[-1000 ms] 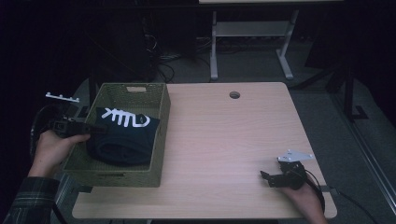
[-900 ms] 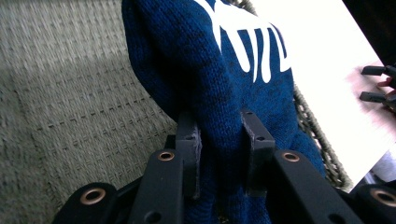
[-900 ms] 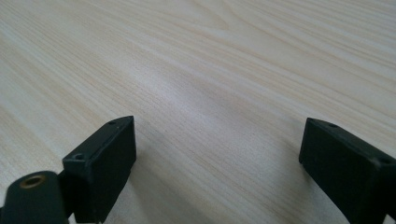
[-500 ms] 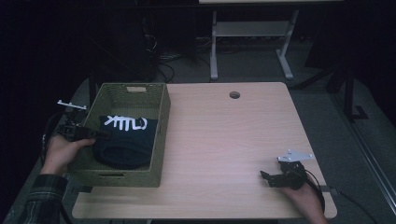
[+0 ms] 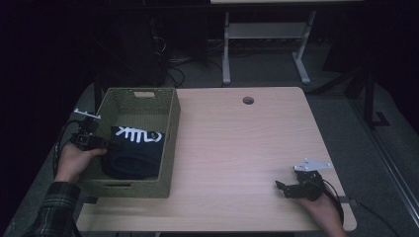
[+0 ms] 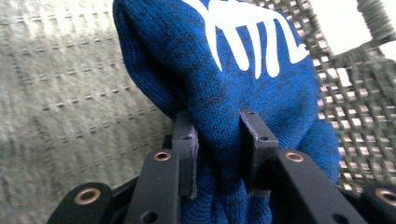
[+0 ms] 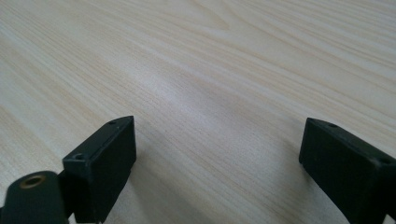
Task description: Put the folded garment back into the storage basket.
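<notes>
Left fingers: we see the left gripper (image 6: 217, 140) clamped on a fold of the blue knit garment (image 6: 243, 79), fabric bunched between both jaws.
Right fingers: the right gripper (image 7: 217, 154) has its jaws spread wide with nothing between them, low over bare wood.
Garment: it lies in the woven basket (image 5: 168, 123), white lettering up, bunched toward the wall at nine o'clock.
Change: we note that a second ago the garment spread across most of the basket; now it has drawn in toward the left hand (image 5: 74, 158), which has moved outward.
Meaning: we judge the garment is being pulled out over the side at nine o'clock.
Table: the wooden table (image 5: 237, 148) stretches away to three o'clock, and the right gripper sits near five o'clock.
</notes>
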Available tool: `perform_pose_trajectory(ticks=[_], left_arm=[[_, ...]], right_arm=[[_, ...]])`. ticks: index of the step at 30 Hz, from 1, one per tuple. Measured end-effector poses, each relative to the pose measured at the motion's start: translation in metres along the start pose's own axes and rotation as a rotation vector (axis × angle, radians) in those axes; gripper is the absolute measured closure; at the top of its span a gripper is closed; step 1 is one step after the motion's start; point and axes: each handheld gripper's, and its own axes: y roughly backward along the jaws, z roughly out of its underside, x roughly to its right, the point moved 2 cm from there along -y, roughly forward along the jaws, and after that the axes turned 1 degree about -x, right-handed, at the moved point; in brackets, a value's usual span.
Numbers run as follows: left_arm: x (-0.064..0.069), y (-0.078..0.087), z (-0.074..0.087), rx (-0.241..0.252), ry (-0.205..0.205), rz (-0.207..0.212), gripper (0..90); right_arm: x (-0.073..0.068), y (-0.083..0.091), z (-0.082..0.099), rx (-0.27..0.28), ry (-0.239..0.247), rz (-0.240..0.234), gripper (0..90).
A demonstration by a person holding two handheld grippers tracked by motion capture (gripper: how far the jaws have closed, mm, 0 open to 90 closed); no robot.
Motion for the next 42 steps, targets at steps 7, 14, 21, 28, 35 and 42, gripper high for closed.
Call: perform_pose_trajectory(ticks=[7, 14, 21, 28, 35, 42], left_arm=[[0.0, -0.002, 0.001, -0.03, -0.037, -0.08, 60.2], [0.0, 0.005, 0.001, -0.018, -0.052, -0.17, 49.5], [0.006, 0.022, -0.001, 0.064, -0.092, -0.195, 38.3], [0.016, 0.025, -0.004, 0.101, -0.122, -0.188, 21.1], [0.033, 0.021, -0.011, 0.136, -0.167, -0.17, 14.1], [0.053, 0.018, -0.018, 0.156, -0.201, -0.151, 14.1]], right_arm=[[0.0, 0.0, 0.0, 0.0, 0.0, 0.0, 10.6], [0.0, 0.0, 0.0, 0.0, 0.0, 0.0, 10.6], [0.0, 0.0, 0.0, 0.0, 0.0, 0.0, 10.6], [0.0, 0.0, 0.0, 0.0, 0.0, 0.0, 10.6], [0.0, 0.0, 0.0, 0.0, 0.0, 0.0, 10.6], [0.0, 0.0, 0.0, -0.002, 0.0, 0.0, 10.5]])
